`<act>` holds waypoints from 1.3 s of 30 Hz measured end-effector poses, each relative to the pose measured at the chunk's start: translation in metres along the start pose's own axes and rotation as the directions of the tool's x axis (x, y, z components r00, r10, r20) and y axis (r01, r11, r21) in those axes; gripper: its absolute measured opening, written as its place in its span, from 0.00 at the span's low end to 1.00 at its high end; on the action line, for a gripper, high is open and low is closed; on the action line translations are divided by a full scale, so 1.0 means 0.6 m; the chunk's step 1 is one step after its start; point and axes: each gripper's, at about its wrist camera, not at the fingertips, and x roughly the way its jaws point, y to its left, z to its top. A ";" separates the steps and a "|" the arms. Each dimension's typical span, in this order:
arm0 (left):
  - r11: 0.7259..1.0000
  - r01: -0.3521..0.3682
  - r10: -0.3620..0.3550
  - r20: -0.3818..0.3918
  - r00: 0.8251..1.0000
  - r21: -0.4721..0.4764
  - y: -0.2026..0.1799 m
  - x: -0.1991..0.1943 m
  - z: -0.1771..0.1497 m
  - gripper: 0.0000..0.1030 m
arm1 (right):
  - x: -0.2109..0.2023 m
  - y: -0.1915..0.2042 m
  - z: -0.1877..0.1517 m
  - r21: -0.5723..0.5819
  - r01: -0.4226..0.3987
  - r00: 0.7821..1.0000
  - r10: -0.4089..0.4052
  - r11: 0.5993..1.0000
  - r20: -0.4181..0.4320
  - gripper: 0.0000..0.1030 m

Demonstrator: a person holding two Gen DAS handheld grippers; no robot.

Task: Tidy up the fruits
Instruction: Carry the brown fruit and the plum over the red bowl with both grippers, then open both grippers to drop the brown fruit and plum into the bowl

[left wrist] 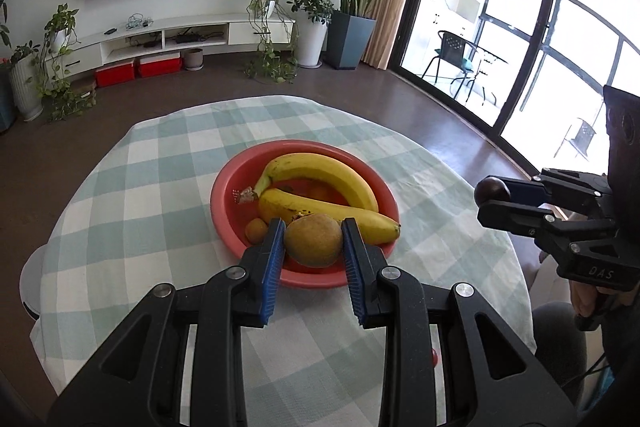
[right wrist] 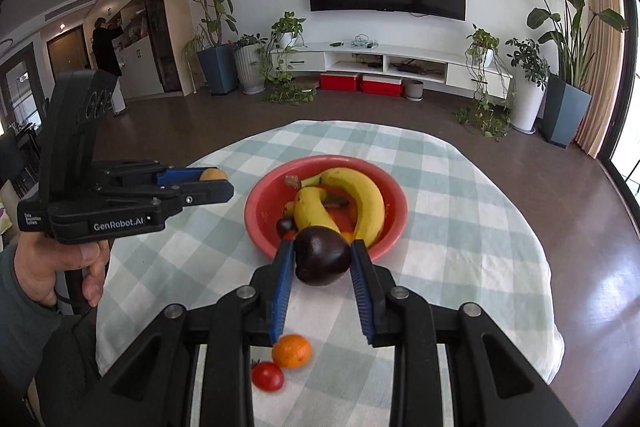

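My left gripper is shut on a yellow-brown pear, held above the near rim of the red bowl. It also shows in the right wrist view, left of the bowl. My right gripper is shut on a dark purple fruit, held over the bowl's near rim; it shows in the left wrist view at the right. The bowl holds two bananas, small orange fruits and a dark fruit.
An orange and a small red tomato lie on the checked tablecloth near the table's front edge, under my right gripper. The round table's edges drop off to brown floor on all sides.
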 end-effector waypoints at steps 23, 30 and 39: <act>0.999 -0.041 0.041 -0.069 0.997 -0.006 0.041 0.170 -0.022 0.26 | 0.211 -0.028 0.056 -0.044 0.026 0.987 -0.032 0.999 -0.160 0.30; 0.998 -0.057 0.056 -0.075 0.996 0.000 0.047 0.182 -0.029 0.26 | 0.230 -0.029 0.048 -0.039 0.039 0.982 -0.045 0.998 -0.184 0.30; 0.998 -0.062 0.062 -0.073 0.995 -0.004 0.049 0.184 -0.034 0.26 | 0.237 -0.025 0.045 -0.052 0.061 0.978 -0.070 0.997 -0.198 0.30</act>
